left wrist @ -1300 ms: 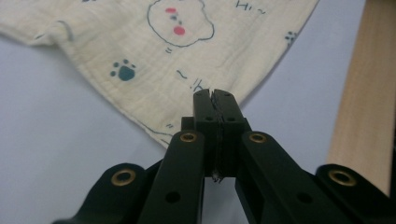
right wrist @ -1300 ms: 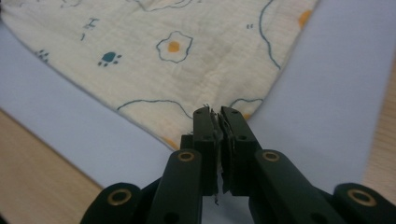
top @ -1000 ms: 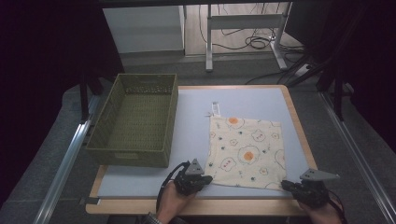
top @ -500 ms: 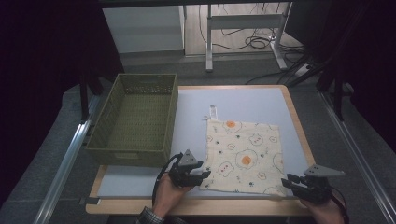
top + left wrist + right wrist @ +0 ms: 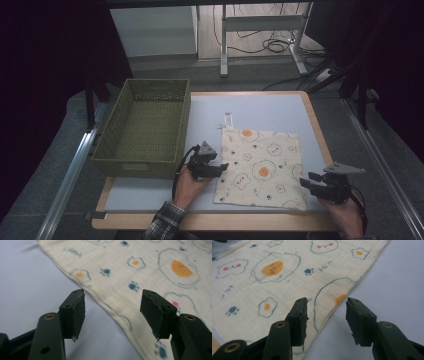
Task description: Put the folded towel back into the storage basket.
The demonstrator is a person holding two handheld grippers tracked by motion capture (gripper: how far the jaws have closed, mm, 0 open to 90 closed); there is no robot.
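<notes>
A cream cloth (image 5: 260,167) printed with fried eggs and paw marks lies flat on the pale blue table top. My left gripper (image 5: 221,166) sits at the cloth's left edge, open. In the left gripper view the gripper (image 5: 113,296) has just been opening, and the cloth (image 5: 140,267) edge lies loose below the gap. My right gripper (image 5: 306,180) is at the cloth's near right corner, open. In the right gripper view that gripper (image 5: 327,302) has also just been opening, and the cloth (image 5: 287,277) hem runs under it, untouched by the pads.
An empty green woven basket (image 5: 145,127) stands on the left part of the table. A small pale tag (image 5: 228,119) lies just beyond the cloth's far left corner. The table's wooden rim (image 5: 210,220) runs along the near side. Desk legs and cables lie on the floor behind.
Both grippers went from shut at the cloth's near corners to open. The left hand moved farther up along the cloth's left edge; the right shifted slightly. The cloth lies released and flat.
</notes>
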